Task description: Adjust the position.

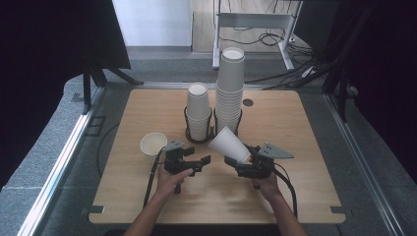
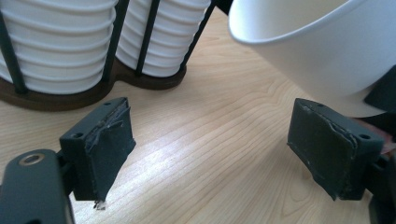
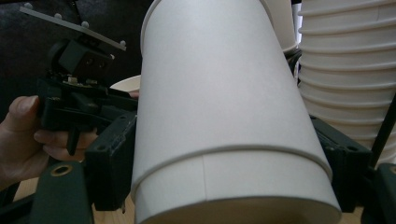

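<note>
High view first: my right hand-held gripper (image 1: 238,161) pinches a white paper cup (image 1: 229,143) near its base, and the cup lies tilted, its open mouth pointing up and to the left toward the two cup stacks. My left hand-held gripper (image 1: 202,161) sits just beside it on the left, low over the desk (image 1: 295,128), with its jaws spread and nothing between them.

From the right gripper view, the cup (image 3: 224,116) stands between my two black jaws, one pad against each side, and past it I see my other hand (image 3: 21,135) around the left hand-held gripper (image 3: 88,114). From the left gripper view, my jaws stand apart over bare wood, and the rim of the held cup (image 2: 317,42) hangs at the upper right, close to the right pad (image 2: 322,144) but not touching it, as far as I can tell.

Behind the cup, a dark wire holder (image 1: 199,137) stands on the desk with two stacks in it: a short stack (image 1: 198,110) on the left and a tall stack (image 1: 229,88) on the right. A single cup (image 1: 153,143) stands upright on the desk to the left of my left hand-held gripper, apart from the holder.
</note>
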Demonstrator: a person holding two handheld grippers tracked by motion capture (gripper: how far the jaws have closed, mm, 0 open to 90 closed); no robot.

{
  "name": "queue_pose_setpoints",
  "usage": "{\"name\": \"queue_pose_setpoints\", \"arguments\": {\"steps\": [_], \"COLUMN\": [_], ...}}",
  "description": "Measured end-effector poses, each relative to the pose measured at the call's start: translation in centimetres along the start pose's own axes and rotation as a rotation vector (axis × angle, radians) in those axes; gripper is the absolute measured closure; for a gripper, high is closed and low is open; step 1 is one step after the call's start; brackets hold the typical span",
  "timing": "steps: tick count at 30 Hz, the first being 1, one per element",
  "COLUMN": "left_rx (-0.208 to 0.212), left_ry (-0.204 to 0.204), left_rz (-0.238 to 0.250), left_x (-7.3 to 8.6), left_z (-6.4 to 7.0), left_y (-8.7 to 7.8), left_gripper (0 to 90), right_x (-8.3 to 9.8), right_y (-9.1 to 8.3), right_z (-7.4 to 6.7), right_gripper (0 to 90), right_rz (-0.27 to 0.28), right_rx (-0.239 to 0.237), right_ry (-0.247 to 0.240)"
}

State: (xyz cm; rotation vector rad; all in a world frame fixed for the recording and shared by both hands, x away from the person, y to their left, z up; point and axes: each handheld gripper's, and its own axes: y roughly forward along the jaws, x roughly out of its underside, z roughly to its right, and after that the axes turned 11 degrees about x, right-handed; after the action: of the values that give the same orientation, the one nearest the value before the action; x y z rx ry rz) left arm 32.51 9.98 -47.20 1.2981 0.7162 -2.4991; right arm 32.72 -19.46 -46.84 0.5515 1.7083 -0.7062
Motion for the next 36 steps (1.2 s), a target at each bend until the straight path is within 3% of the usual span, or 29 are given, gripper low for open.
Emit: {"name": "queue_pose_setpoints", "arguments": {"steps": [6, 15, 22, 28, 36], "left_rx": [0.033, 0.186, 0.27, 0.358, 0.378], "left_ry": [-0.011, -0.061, -0.101, -0.174, -0.189], "left_rz": [0.015, 0.073, 0.094, 0.12, 0.117], "left_x": [-0.2, -0.6, -1.1, -1.4, -2.3], "left_z": [0.1, 0.3, 0.2, -0.2, 0.3], "left_y": [-0.3, -0.6, -0.2, 0.6, 2.3], "left_gripper": [14.2, 12.2, 8.5, 6.3, 4.5], "right_x": [0.1, 0.1, 0.3, 0.4, 0.6], "right_y": [0.1, 0.0, 0.2, 0.3, 0.6], "right_z": [-0.1, -0.3, -0.7, -1.0, -1.6], "right_gripper": [21.0, 21.0, 21.1, 21.1, 21.2], "right_rz": [0.002, 0.021, 0.02, 0.032, 0.043], "right_rx": [-0.004, -0.008, -0.015, -0.017, -0.024], "right_ry": [-0.003, -0.006, -0.018, -0.026, -0.043]}}
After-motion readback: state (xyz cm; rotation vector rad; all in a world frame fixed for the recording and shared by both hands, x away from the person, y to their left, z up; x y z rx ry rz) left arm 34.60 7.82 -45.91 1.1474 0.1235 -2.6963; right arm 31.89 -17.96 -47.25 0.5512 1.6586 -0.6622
